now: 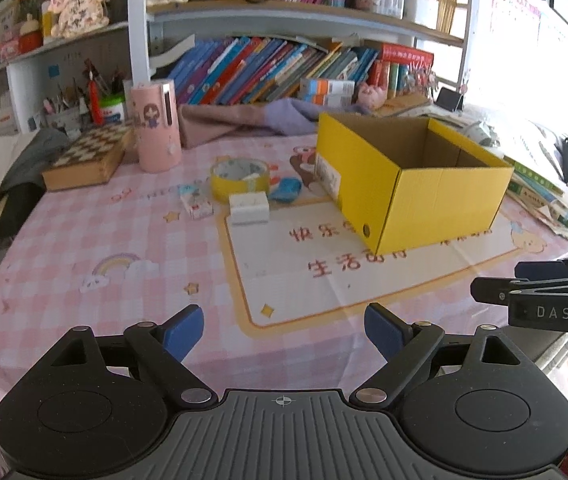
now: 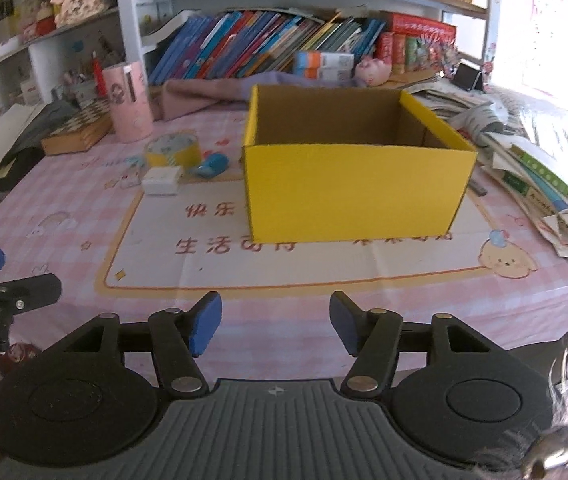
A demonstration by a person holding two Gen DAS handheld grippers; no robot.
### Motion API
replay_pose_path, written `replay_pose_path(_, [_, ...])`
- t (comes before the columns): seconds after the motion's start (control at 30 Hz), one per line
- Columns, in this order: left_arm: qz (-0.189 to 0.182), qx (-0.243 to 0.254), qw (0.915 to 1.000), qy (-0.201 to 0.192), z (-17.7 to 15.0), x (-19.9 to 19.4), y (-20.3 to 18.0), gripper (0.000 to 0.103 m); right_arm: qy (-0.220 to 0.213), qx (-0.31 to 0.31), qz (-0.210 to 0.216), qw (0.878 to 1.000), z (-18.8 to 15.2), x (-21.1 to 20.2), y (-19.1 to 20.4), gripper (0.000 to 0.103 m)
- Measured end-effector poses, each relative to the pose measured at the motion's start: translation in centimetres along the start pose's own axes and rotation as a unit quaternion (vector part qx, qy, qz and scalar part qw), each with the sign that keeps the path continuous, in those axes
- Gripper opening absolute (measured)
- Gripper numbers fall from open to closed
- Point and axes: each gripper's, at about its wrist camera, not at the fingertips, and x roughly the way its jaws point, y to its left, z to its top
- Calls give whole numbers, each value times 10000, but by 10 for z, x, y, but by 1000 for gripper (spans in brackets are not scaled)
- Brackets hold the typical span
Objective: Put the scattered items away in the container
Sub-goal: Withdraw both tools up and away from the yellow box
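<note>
Pink-and-white checked tablecloth (image 1: 84, 248) over a table, printed with a rainbow, stars, a cartoon puppy and a cream panel bearing red Chinese characters. Behind, white shelving (image 1: 303, 12) crammed with leaning picture books (image 1: 252, 70); bright daylight from a window at far right.

On the cloth, right of centre: yellow cardboard box (image 2: 355, 192), open-topped, brown inside, nothing visible within (floor only partly seen). To its left, a cluster of scattered items, all outside the box: yellow tape roll (image 1: 239, 178) lying flat; small white box (image 1: 249, 208) just in front of the roll; blue object (image 1: 285, 191) between roll and yellow box; small patterned packet (image 1: 196, 202) at the cluster's left.

Further back and left: pink cylindrical container (image 1: 156, 126) standing upright, a chessboard case (image 1: 88, 158) beside it, crumpled mauve cloth (image 1: 244, 118) along the shelf foot. At the table's right edge, a sloping heap of books and papers (image 2: 539, 184).

Left gripper (image 1: 284, 330) low over the near edge of the cloth, blue pads spread wide, nothing between them. Right gripper (image 2: 275, 322) also above the near edge, facing the yellow box, jaws parted less widely, likewise holding nothing. Both well apart from the scattered cluster; open cloth between (no obstacle on the way to either cluster or box).
</note>
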Motion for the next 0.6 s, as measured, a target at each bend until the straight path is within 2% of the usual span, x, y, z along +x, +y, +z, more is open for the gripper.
replay_pose_path(0.3, [109, -65, 9998, 184, -7, 5, 11, 90, 275, -152, 249, 9992, 1, 15, 17, 63])
replay_pose_path(0.6, [326, -220, 9991, 149, -8, 2, 26, 90, 345, -451, 512, 9971, 7, 24, 38, 65])
